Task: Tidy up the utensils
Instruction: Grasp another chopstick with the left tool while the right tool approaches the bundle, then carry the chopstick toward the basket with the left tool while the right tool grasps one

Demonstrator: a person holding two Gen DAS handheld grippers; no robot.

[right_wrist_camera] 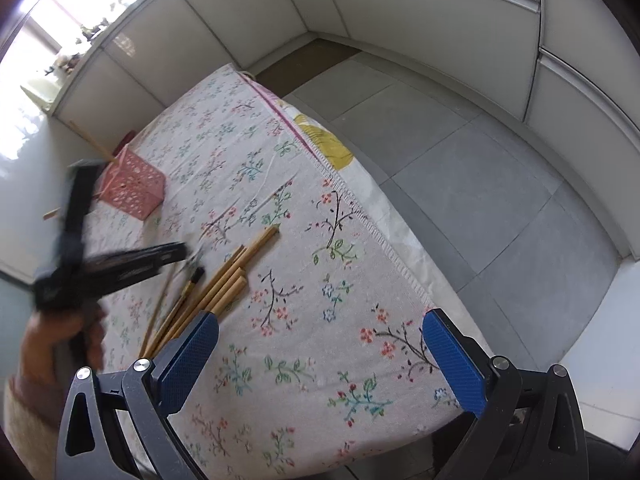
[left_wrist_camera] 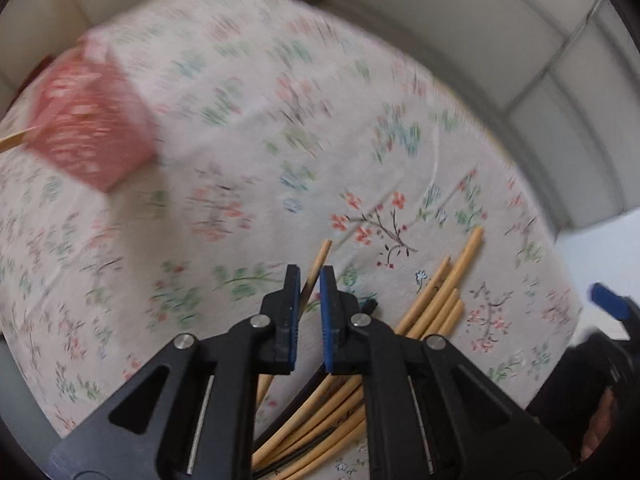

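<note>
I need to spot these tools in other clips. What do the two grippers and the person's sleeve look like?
Both the left gripper and the right gripper have black angular linkage arms with silver pivot pins and textured blue finger pads. The sleeve is a beige knit with a reddish band.

Bamboo chopsticks (right_wrist_camera: 218, 280): loose bundle, lying flat, fanned out on floral cloth near its edge. One dark-tipped stick (right_wrist_camera: 188, 286) among them. One single chopstick (left_wrist_camera: 316, 270) angled apart, clamped between closed pads. Pink lattice holder (right_wrist_camera: 134, 186): upright, well apart, containing chopsticks (right_wrist_camera: 90, 138) leaning out.
</note>
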